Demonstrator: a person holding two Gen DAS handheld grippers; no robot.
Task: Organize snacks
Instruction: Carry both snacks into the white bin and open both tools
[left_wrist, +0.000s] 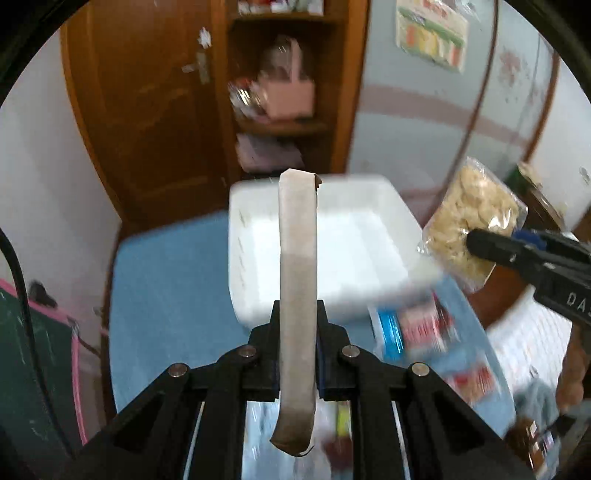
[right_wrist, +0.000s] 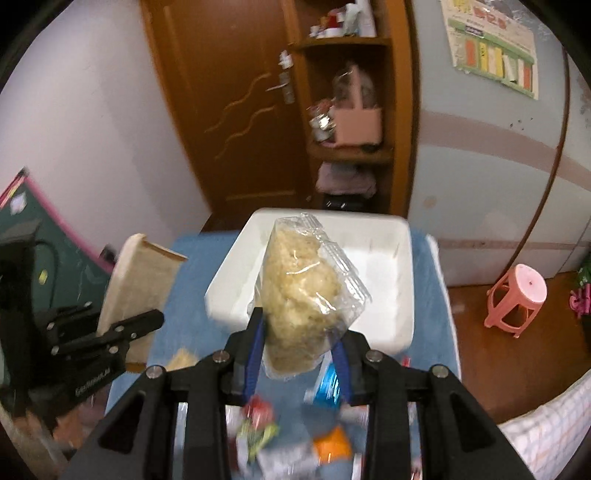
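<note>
Above the white bin (right_wrist: 402, 258), each gripper is clamped — left (left_wrist: 297, 314) on a flat pack (left_wrist: 297, 258), right (right_wrist: 301, 339) on a snack bag (right_wrist: 299, 288).

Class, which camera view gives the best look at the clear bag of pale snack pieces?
The right wrist view: the clear bag fills the centre, held in the right claw before the white bin. The left wrist view shows it smaller, near the right edge.

**Our count of what is in view**

We count two grippers: the left gripper (left_wrist: 297, 332) and the right gripper (right_wrist: 299, 343). One white bin (right_wrist: 384, 280). One clear bag of pale snacks (right_wrist: 303, 291). One flat tan packet (left_wrist: 297, 280). One pink stool (right_wrist: 517, 299). Small wrapped snacks (right_wrist: 328, 384) are too blurred to count.
</note>
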